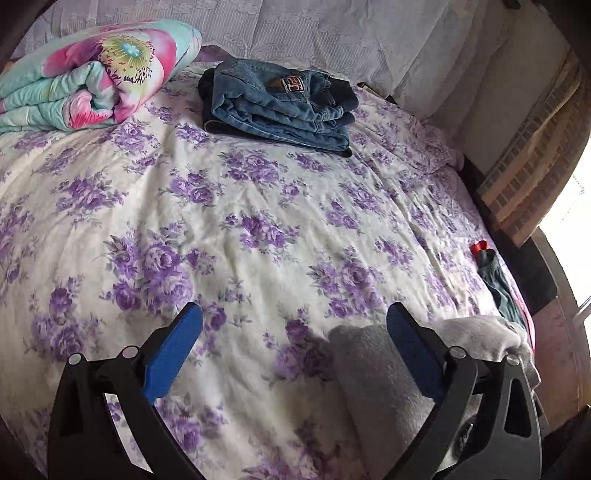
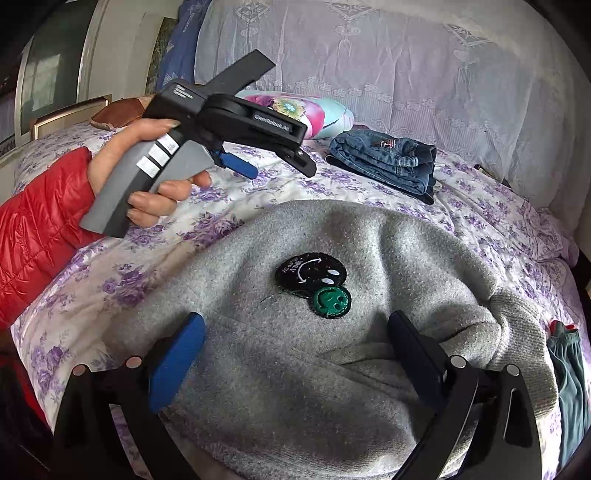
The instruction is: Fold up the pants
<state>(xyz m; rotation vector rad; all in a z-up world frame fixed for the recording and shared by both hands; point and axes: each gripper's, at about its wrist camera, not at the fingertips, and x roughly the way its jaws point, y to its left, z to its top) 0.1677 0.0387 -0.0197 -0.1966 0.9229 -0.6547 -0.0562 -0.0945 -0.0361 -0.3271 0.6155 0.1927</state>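
Grey fleece pants (image 2: 251, 243) with a black and a green smiley patch (image 2: 312, 271) lie rumpled on the floral bedsheet (image 1: 229, 206), filling the right wrist view. My right gripper (image 2: 295, 326) hovers just above them, open, its blue pads (image 2: 177, 362) either side of the patches and holding nothing. My left gripper (image 1: 293, 315) is open over bare sheet, with an edge of the grey pants (image 1: 384, 373) under its right finger. In the right wrist view the left gripper (image 2: 282, 171) is held up by a hand (image 2: 155, 199) in a red sleeve, left of the pants.
A folded stack of blue jeans (image 1: 280, 107) (image 2: 388, 162) sits near the far side of the bed. A rolled floral quilt (image 1: 92, 74) lies at the back left. A dark green garment (image 1: 502, 284) (image 2: 569, 380) lies by the right bed edge. A lace curtain (image 1: 332, 33) lines the wall.
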